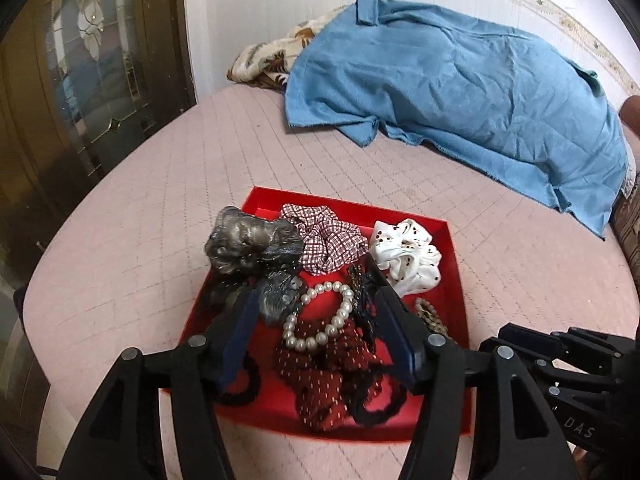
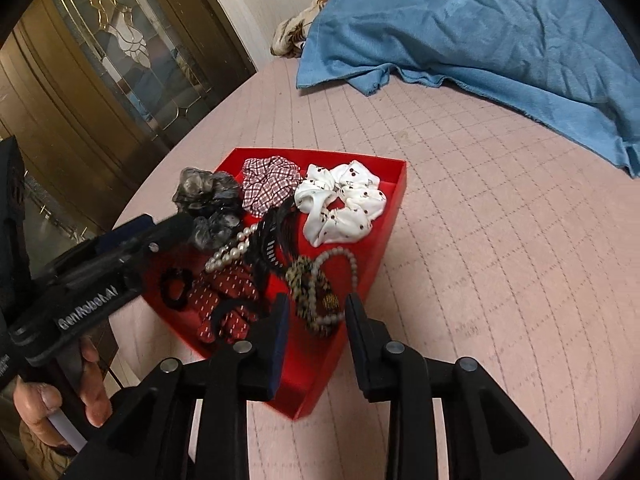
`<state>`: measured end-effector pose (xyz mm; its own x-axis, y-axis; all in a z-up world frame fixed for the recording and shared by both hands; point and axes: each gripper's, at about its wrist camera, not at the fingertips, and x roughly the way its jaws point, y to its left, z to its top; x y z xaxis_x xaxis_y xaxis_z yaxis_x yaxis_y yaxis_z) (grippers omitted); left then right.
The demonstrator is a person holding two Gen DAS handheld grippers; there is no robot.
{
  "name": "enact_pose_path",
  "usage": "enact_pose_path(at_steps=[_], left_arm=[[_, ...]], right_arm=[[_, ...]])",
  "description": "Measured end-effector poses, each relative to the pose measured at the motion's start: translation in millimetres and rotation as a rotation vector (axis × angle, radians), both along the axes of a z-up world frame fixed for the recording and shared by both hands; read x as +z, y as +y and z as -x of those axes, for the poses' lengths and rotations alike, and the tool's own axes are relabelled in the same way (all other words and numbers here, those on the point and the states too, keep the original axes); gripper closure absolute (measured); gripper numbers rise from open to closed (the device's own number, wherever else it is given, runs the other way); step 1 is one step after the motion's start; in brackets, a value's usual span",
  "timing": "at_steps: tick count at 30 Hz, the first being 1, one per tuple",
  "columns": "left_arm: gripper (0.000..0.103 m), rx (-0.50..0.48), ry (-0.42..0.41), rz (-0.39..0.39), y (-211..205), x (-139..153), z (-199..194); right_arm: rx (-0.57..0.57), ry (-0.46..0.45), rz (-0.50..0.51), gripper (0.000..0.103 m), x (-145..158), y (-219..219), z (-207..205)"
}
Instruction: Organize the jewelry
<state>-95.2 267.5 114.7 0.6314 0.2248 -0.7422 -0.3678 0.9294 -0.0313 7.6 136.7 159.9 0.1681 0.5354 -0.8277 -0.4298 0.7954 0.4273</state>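
A red tray (image 1: 454, 276) (image 2: 394, 184) on the pink bed holds scrunchies and jewelry. In it lie a grey sheer scrunchie (image 1: 248, 242) (image 2: 206, 192), a checked one (image 1: 330, 240) (image 2: 268, 184), a white dotted one (image 1: 404, 254) (image 2: 340, 204), a pearl bracelet (image 1: 316, 318) (image 2: 230, 254), a black hair claw (image 1: 362, 300) (image 2: 272, 244), a dark red dotted scrunchie (image 1: 324, 376) (image 2: 224, 304), black hair ties (image 2: 174, 286) and a beaded bracelet on a leopard scrunchie (image 2: 316, 292). My left gripper (image 1: 316, 280) is open over the pearls and grey scrunchie. My right gripper (image 2: 318, 300) is open above the leopard scrunchie.
A pink quilted bedspread (image 1: 500, 320) (image 2: 500, 260) surrounds the tray. A blue cloth (image 1: 460, 92) (image 2: 480, 28) covers a patterned blanket (image 1: 272, 60) at the far side. A glass-panelled wooden door (image 1: 80, 80) (image 2: 112, 72) stands to the left.
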Motion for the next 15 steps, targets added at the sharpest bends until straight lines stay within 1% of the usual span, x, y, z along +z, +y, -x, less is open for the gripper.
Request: enact_pose_path(at_steps=[5, 7, 15], left_arm=[[0.042, 0.009, -0.023, -0.023, -13, 15, 20], [0.040, 0.008, -0.029, -0.036, -18, 20, 27], [0.029, 0.029, -0.064, -0.107, -38, 37, 49]], right_arm=[[-0.021, -0.009, -0.005, 0.070, 11, -15, 16], [-0.031, -0.019, -0.007, 0.065, 16, -20, 22], [-0.061, -0.078, -0.005, 0.055, 38, -38, 44]])
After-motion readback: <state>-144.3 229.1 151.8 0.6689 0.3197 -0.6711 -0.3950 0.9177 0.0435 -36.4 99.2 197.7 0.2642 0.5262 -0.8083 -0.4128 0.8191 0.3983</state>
